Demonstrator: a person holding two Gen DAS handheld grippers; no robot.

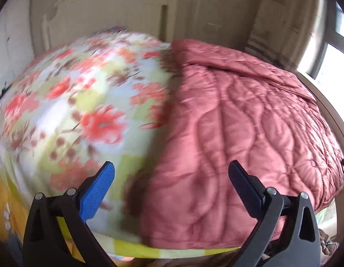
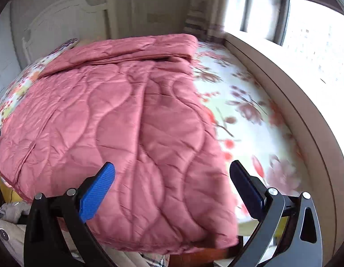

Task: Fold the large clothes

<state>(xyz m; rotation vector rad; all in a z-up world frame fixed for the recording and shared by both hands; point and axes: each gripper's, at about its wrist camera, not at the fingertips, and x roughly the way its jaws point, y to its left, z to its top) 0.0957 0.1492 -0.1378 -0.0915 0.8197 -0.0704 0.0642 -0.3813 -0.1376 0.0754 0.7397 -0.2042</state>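
A pink quilt [image 2: 127,122] lies partly folded on a floral sheet [image 2: 249,115]; it spreads ahead of both sets of jaws, its near hem just beyond the tips. The left gripper [image 1: 172,178] and right gripper [image 2: 172,178] hover with jaws spread wide, holding nothing (probably lining up to pinch that hem); the left view is blurred.

The bed [image 2: 256,111] carried a floral sheet; a pink quilted comforter [image 2: 127,122] lay folded directly on it.
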